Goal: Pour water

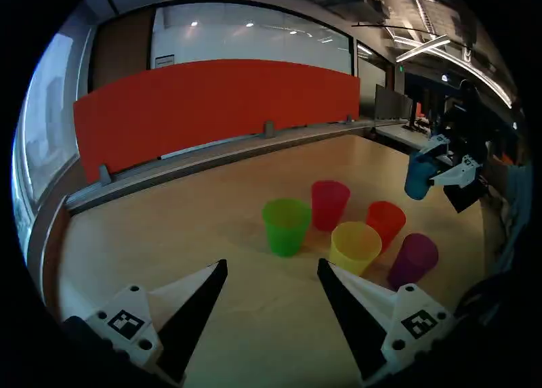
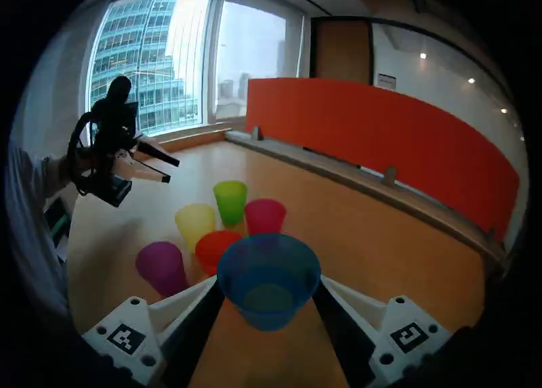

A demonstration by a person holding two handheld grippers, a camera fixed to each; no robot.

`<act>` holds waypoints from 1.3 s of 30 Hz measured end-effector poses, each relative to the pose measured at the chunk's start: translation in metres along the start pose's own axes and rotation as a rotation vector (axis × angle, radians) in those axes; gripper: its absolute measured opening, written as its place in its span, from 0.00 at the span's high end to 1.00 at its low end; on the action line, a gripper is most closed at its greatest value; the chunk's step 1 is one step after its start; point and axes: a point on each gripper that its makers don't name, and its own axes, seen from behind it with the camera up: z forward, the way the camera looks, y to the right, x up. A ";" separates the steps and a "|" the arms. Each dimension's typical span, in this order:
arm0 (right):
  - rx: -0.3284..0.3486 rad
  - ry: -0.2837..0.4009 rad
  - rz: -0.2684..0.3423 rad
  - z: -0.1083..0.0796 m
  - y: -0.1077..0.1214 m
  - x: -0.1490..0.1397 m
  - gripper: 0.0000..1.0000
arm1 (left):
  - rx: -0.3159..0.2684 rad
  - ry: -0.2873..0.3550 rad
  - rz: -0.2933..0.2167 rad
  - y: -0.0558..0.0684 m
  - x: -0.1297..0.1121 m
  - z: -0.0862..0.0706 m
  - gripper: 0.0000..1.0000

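Note:
My right gripper [image 2: 269, 300] is shut on a blue cup [image 2: 269, 279], held upright above the table; some liquid shows at its bottom. Beyond it stand several cups on the wooden table [image 2: 379, 246]: purple [image 2: 161, 266], red-orange [image 2: 218, 249], yellow [image 2: 195, 224], green [image 2: 231, 200] and pink [image 2: 265, 215]. In the left gripper view the green [image 1: 286, 225], pink [image 1: 329, 204], yellow [image 1: 354, 247], red-orange [image 1: 385, 222] and purple [image 1: 413, 259] cups stand ahead of my left gripper [image 1: 271, 273], which is open and holds nothing. The blue cup [image 1: 419, 176] hangs at the right in the other gripper [image 1: 444, 164].
An orange partition [image 1: 217, 107] runs along the table's far edge. Tall windows [image 2: 156, 70] stand behind the left gripper [image 2: 162, 168] and the hand holding it. A desk with monitors [image 1: 406, 110] lies at the far right.

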 end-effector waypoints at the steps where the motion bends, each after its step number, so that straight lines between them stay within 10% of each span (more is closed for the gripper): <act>1: -0.002 0.011 -0.001 -0.002 0.000 0.004 0.11 | -0.002 -0.002 0.002 0.000 0.000 0.001 0.01; 39: -0.069 0.327 -0.008 -0.061 -0.001 0.107 0.11 | -0.133 -0.201 0.061 0.015 0.003 0.100 0.00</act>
